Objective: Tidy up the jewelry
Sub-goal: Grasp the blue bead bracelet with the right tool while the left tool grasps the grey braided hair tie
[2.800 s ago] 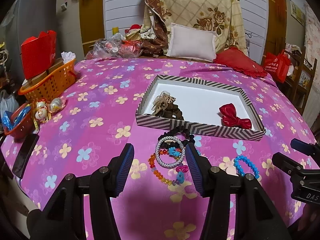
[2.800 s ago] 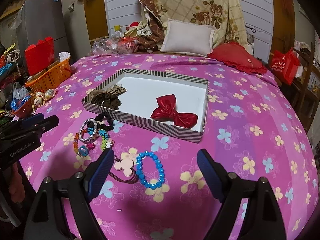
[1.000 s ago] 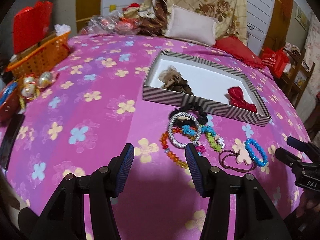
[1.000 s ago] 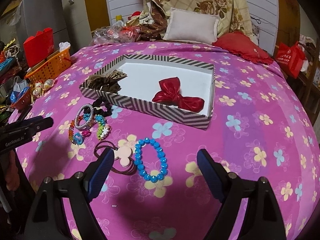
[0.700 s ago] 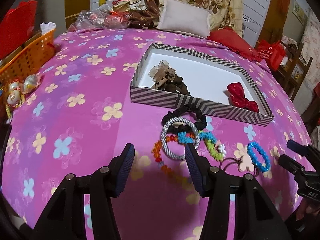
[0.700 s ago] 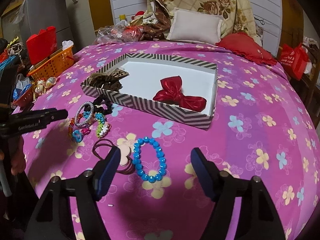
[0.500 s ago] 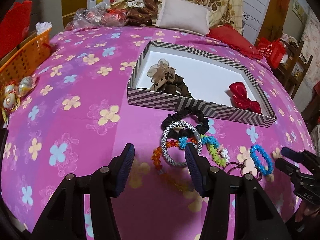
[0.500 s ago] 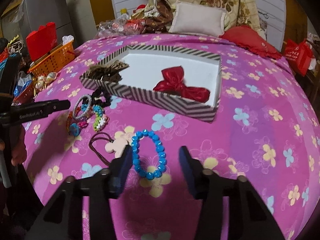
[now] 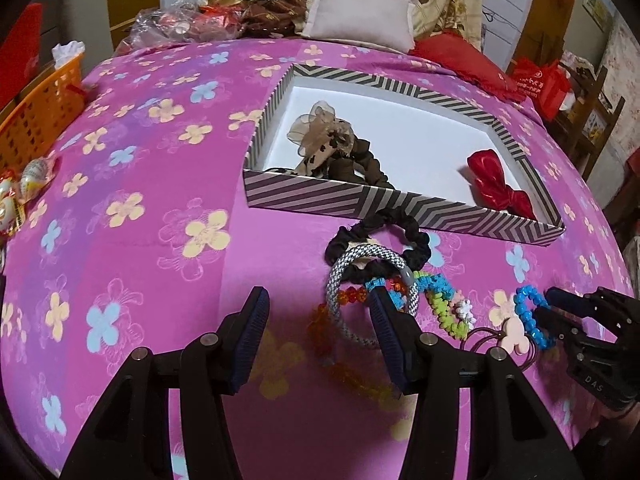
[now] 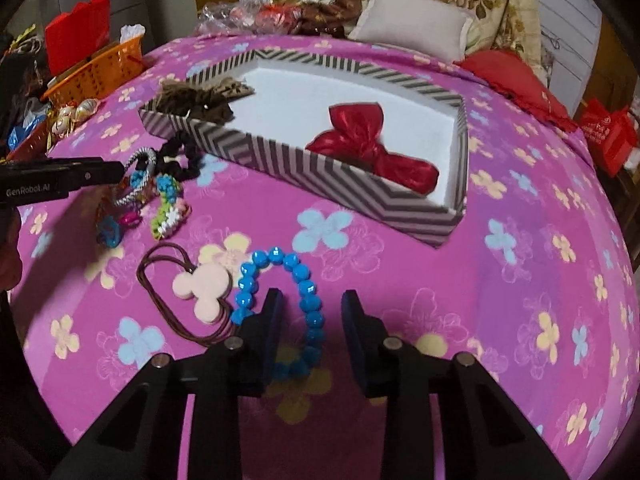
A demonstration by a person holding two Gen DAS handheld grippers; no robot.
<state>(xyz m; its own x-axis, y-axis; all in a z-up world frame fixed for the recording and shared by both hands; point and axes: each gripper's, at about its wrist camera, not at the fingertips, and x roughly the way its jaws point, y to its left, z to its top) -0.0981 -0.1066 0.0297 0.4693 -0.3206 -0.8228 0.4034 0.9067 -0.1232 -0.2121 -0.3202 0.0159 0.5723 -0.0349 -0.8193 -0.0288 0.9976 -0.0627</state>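
Note:
A striped box (image 9: 400, 205) (image 10: 280, 156) on the pink flowered bed holds a brown scrunchie (image 9: 332, 148) and a red bow (image 10: 368, 144). In front of it lies a pile: black scrunchie (image 9: 380, 236), grey-white woven bracelet (image 9: 340, 280), orange bead string, coloured flower band (image 10: 168, 208). A blue bead bracelet (image 10: 296, 280) lies beside a pink mouse-shaped hair tie (image 10: 204, 288). My right gripper (image 10: 310, 316) is partly closed, its jaws straddling the blue bracelet's right side. My left gripper (image 9: 316, 320) is open, its right finger over the woven bracelet.
An orange basket (image 10: 96, 72) and small trinkets (image 9: 24, 188) sit at the bed's left edge. Pillows (image 9: 360, 24) and clutter lie at the far end. A red bag (image 10: 608, 136) stands off the bed to the right.
My right gripper has moved down onto the blue bracelet and narrowed its jaws. My left gripper has moved forward and right toward the bracelet pile, staying open.

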